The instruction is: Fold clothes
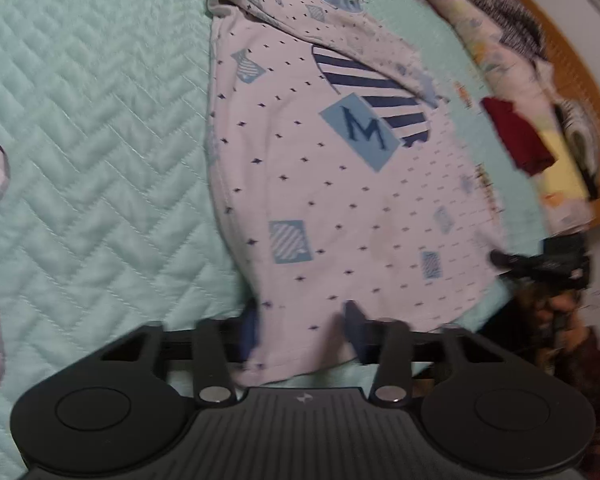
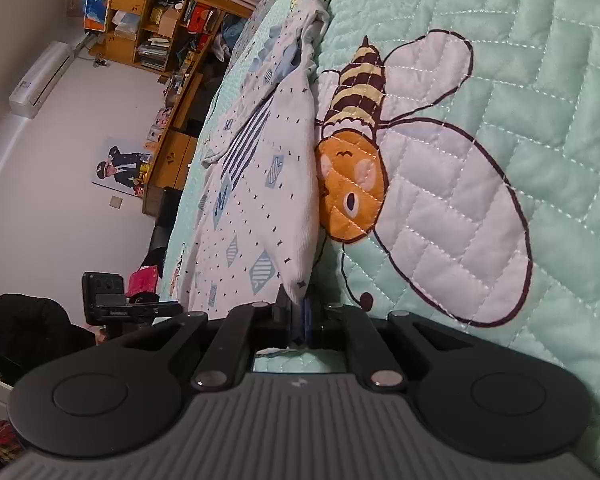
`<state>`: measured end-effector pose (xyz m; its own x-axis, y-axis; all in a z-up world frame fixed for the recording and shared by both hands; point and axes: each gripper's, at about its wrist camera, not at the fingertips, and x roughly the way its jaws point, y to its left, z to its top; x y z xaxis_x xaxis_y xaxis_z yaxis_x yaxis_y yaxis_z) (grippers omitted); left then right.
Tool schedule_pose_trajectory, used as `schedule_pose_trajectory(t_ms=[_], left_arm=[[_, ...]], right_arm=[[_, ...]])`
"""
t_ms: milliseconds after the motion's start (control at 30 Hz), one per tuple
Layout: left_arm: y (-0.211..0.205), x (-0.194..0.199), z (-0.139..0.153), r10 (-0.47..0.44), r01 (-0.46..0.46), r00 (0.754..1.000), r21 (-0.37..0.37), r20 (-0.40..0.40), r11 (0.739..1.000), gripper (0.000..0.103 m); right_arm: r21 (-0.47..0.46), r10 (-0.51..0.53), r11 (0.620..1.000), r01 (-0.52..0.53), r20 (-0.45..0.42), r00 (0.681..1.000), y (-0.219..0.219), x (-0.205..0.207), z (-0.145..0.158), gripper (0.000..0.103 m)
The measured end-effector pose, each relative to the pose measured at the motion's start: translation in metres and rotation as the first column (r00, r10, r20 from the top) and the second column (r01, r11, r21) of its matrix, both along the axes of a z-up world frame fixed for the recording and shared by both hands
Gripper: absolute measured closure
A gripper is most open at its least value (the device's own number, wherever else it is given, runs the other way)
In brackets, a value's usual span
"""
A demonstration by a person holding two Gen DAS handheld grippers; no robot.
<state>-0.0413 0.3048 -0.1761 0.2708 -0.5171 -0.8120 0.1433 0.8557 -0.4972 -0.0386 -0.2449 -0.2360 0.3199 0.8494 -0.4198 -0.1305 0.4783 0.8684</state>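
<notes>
Right hand-held gripper closed tight on the near corner of the patterned shirt. Left hand-held gripper straddles the hem, jaws partly apart, fabric between them; whether the pads press it I cannot tell. Shirt lies flat on the quilted bed, long axis running away from both. Far sleeves bunched; left view blurred.

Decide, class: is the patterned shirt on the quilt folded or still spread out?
Spread out. The shirt lies flat on the quilt, its M patch showing, with only the far sleeve rumpled. No fold has been made.
</notes>
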Motion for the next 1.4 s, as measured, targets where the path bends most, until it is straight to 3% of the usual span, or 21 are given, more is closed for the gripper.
schedule_pose_trajectory(t_ms=[67,133,233,267,333,400,433,467,533,733,867,1000,1133,1167,1200,1233,1267,1300,1400], left_arm=[[0.004,0.000,-0.001,0.020,-0.020,1.000,0.024,-0.003,1.000,0.087],[0.009,0.000,-0.001,0.045,-0.045,0.999,0.016,-0.002,0.999,0.090],[0.017,-0.001,-0.001,0.083,-0.083,0.997,0.002,0.000,0.997,0.088],[0.019,-0.001,-0.001,0.095,-0.095,0.995,-0.003,0.001,0.995,0.082],[0.024,0.000,-0.005,0.120,-0.121,0.992,-0.071,-0.023,0.990,0.070],[0.034,0.000,-0.010,0.132,-0.135,0.991,-0.139,-0.033,0.981,0.068],[0.039,0.000,-0.013,0.138,-0.142,0.990,-0.173,-0.037,0.975,0.070],[0.045,0.000,-0.017,0.149,-0.155,0.988,-0.191,-0.044,0.969,0.082],[0.055,0.001,-0.025,0.165,-0.173,0.985,-0.222,-0.053,0.960,0.096],[0.061,0.015,-0.038,0.165,-0.169,0.985,-0.287,-0.040,0.943,0.096],[0.066,0.019,-0.044,0.129,-0.159,0.986,-0.340,-0.110,0.927,0.096],[0.064,0.009,-0.042,0.088,-0.122,0.989,-0.337,-0.116,0.933,0.093],[0.055,0.002,-0.034,0.064,-0.086,0.995,-0.334,-0.077,0.939,0.065],[0.052,0.002,-0.032,0.059,-0.079,0.996,-0.332,-0.069,0.940,0.064],[0.048,0.003,-0.031,0.056,-0.075,0.996,-0.314,-0.071,0.946,0.065],[0.046,0.003,-0.029,0.057,-0.076,0.996,-0.285,-0.074,0.956,0.073],[0.044,0.004,-0.027,0.059,-0.077,0.995,-0.254,-0.078,0.964,0.091],[0.041,0.005,-0.026,0.062,-0.079,0.995,-0.224,-0.081,0.971,0.099],[0.034,0.003,-0.018,0.077,-0.086,0.995,-0.156,-0.065,0.984,0.100]], right_arm=[[-0.014,-0.003,1.000,0.003,0.008,1.000,0.002,-0.001,0.003,0.098],[-0.018,-0.008,1.000,0.008,0.011,1.000,0.003,-0.001,0.004,0.098],[-0.024,-0.013,1.000,0.014,0.013,1.000,0.004,-0.002,0.005,0.098],[-0.028,-0.014,0.999,0.014,0.014,1.000,0.005,-0.002,0.005,0.098],[-0.028,-0.017,0.999,0.017,0.012,1.000,0.006,-0.002,0.005,0.098],[-0.021,-0.020,1.000,0.020,0.008,1.000,0.005,-0.002,0.004,0.098],[-0.019,-0.021,1.000,0.021,0.008,1.000,0.006,-0.002,0.003,0.098],[-0.018,-0.022,1.000,0.022,0.007,1.000,0.005,-0.002,0.003,0.098],[-0.018,-0.024,1.000,0.024,0.004,1.000,0.005,-0.001,0.003,0.098],[-0.019,-0.035,0.999,0.035,-0.013,0.999,0.008,0.002,0.002,0.098],[-0.042,-0.038,0.998,0.037,-0.014,0.999,0.012,0.002,0.006,0.098],[-0.060,-0.037,0.998,0.037,-0.008,0.999,0.015,0.001,0.009,0.098],[-0.054,-0.032,0.998,0.031,-0.012,0.999,0.017,0.000,0.008,0.097],[-0.060,-0.025,0.998,0.025,-0.003,1.000,0.018,0.001,0.008,0.097],[-0.069,-0.019,0.997,0.020,0.005,1.000,0.018,0.001,0.009,0.098],[-0.082,-0.013,0.997,0.014,0.016,1.000,0.019,0.001,0.011,0.098],[-0.096,-0.006,0.995,0.008,0.027,1.000,0.020,0.000,0.013,0.098],[-0.112,0.006,0.994,-0.002,0.039,0.999,0.023,-0.001,0.016,0.098],[-0.139,0.005,0.990,0.002,0.056,0.998,0.027,-0.003,0.021,0.097]])
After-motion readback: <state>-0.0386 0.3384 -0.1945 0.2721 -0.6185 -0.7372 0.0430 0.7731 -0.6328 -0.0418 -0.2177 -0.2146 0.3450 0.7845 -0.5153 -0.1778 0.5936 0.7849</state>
